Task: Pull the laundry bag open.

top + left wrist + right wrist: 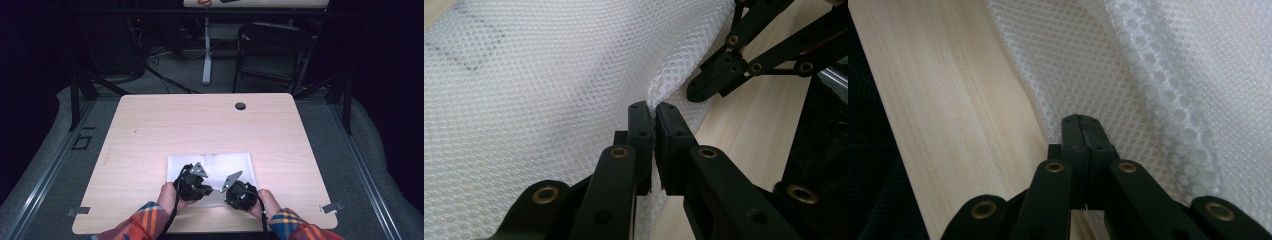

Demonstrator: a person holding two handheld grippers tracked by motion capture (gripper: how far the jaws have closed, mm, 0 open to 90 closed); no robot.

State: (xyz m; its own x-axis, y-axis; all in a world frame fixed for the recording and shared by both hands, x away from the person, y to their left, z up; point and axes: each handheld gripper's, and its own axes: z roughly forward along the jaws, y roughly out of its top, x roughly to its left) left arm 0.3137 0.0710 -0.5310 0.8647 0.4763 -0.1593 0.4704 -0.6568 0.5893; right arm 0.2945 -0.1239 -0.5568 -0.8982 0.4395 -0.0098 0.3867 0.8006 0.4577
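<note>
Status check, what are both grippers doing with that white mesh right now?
Left gripper shut on white mesh edge. Right gripper shut on it too. Nothing in the way on table.

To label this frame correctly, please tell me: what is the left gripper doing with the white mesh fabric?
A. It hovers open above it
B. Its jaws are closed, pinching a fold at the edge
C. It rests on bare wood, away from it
B: in the left gripper view, the left gripper has its jaws closed on a raised fold of the white mesh fabric.

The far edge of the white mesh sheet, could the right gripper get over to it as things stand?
Probably not right away. The right gripper is shut on the near edge of the white mesh sheet, as is the left gripper. The table beyond lies bare, so after letting go the way looks free.
</note>
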